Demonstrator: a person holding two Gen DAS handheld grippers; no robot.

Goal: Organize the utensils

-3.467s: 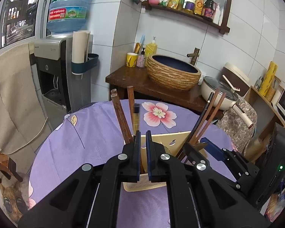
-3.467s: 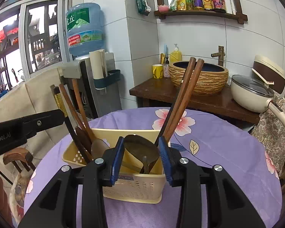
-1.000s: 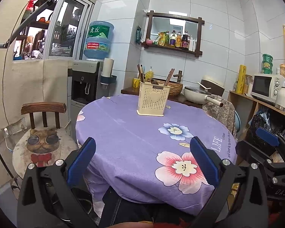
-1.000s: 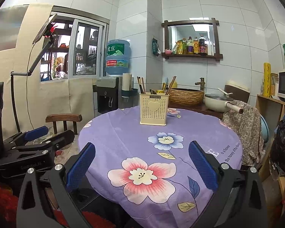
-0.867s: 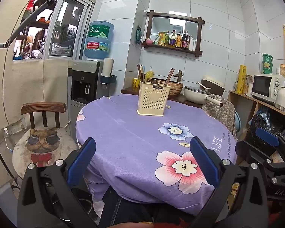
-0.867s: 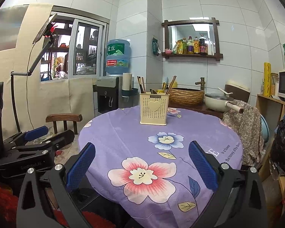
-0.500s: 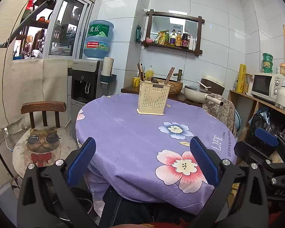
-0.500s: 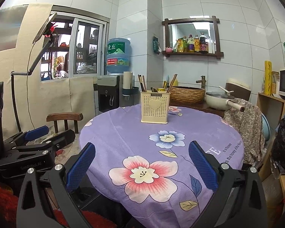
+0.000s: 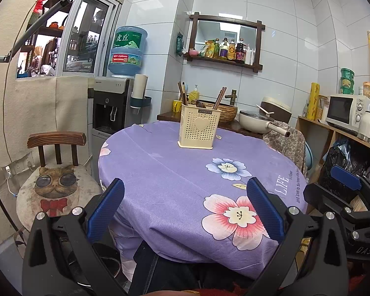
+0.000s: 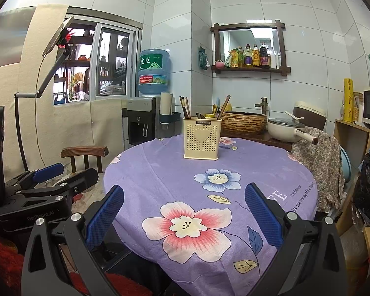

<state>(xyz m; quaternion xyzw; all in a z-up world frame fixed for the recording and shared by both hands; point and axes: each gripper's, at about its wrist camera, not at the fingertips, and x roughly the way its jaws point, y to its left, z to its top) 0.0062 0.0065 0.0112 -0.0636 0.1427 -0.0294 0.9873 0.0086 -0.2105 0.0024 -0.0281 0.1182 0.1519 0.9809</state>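
Note:
A cream perforated utensil holder (image 9: 198, 128) (image 10: 201, 138) with a heart on its front stands upright at the far side of the round table. Wooden chopsticks (image 9: 220, 98) (image 10: 224, 107), wooden handles (image 9: 181, 93) (image 10: 184, 107) and a dark spoon (image 10: 200, 116) stick out of its top. My left gripper (image 9: 184, 209) is open and empty, held low at the table's near edge, far from the holder. My right gripper (image 10: 183, 211) is also open and empty, at the near edge. Each gripper shows in the other's view: the right one (image 9: 344, 192), the left one (image 10: 46, 182).
A purple flowered cloth (image 9: 175, 172) (image 10: 254, 172) covers the table. A wooden chair with a cat cushion (image 9: 54, 187) stands at the left. A water dispenser (image 9: 113, 108), a woven basin (image 10: 244, 122), a white pan (image 10: 286, 127) and a microwave (image 9: 344, 108) lie beyond.
Both grippers, shut close to the holder 3.5 s ago, have opened and pulled far back to the table's near edge. Over the last second they have barely moved.

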